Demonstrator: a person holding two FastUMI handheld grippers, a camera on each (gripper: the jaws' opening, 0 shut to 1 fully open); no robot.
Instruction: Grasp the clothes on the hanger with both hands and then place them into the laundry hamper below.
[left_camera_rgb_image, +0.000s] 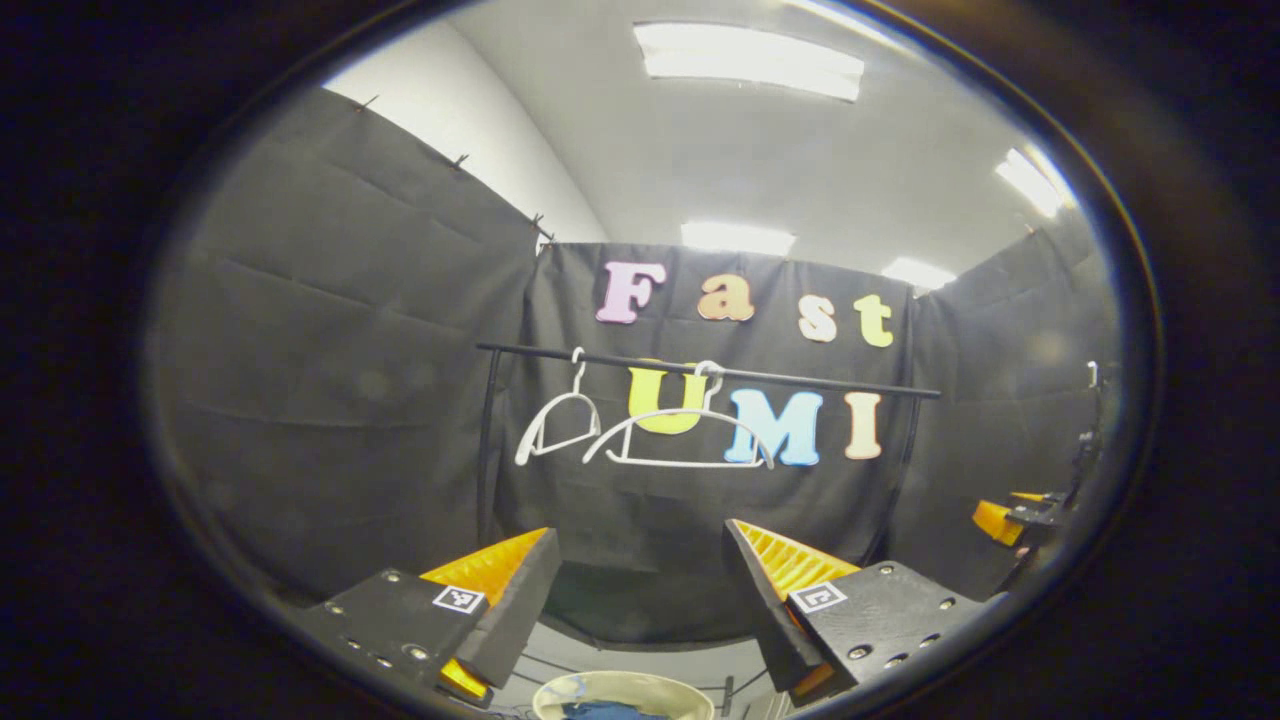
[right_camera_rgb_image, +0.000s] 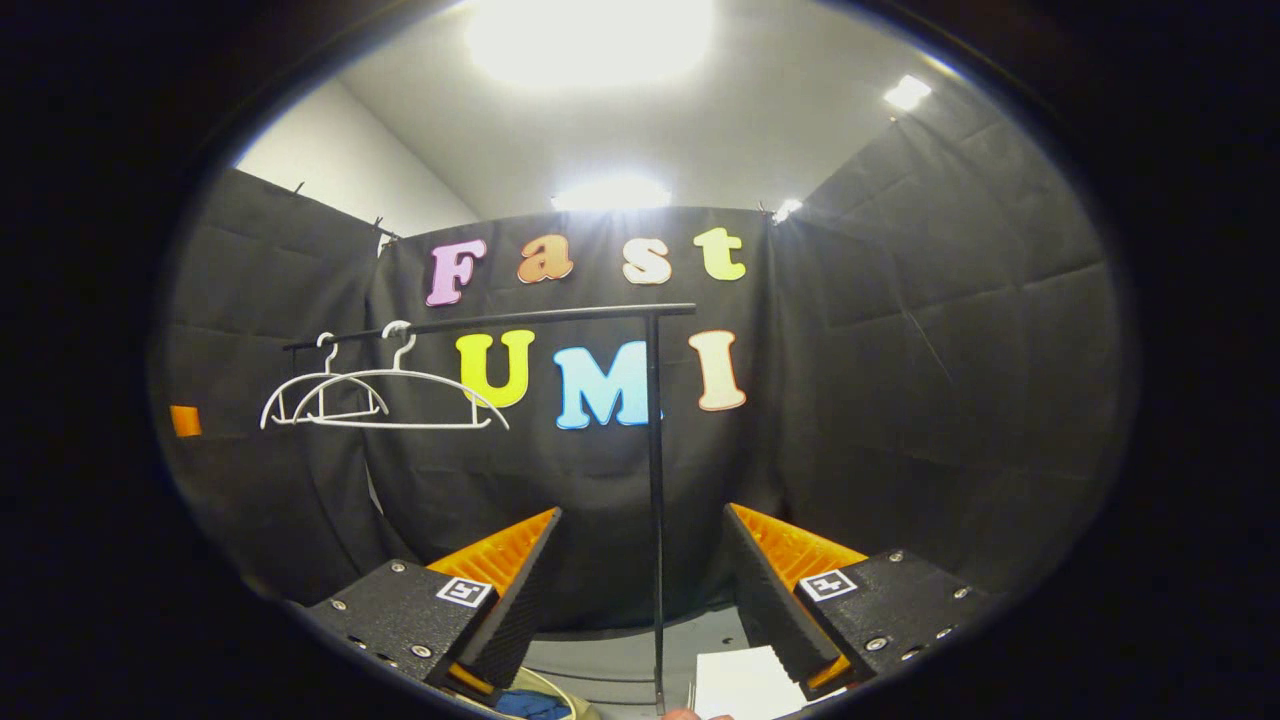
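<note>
Hamper (left_camera_rgb_image: 622, 697) cut off, clothes (left_camera_rgb_image: 605, 711) inside

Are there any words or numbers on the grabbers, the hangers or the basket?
No words or numbers can be read on them.
Square tags on the left gripper and right gripper: black-and-white patterns, not words.
Hangers and hamper: blank.
White sheet: nothing readable.

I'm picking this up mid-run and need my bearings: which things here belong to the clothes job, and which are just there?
Job things:
- two bare white hangers on the black rail
- laundry hamper below, blue cloth in it
- left gripper and right gripper, both open, holding nothing

Just there:
- white sheet on the floor
- ceiling lights
</note>
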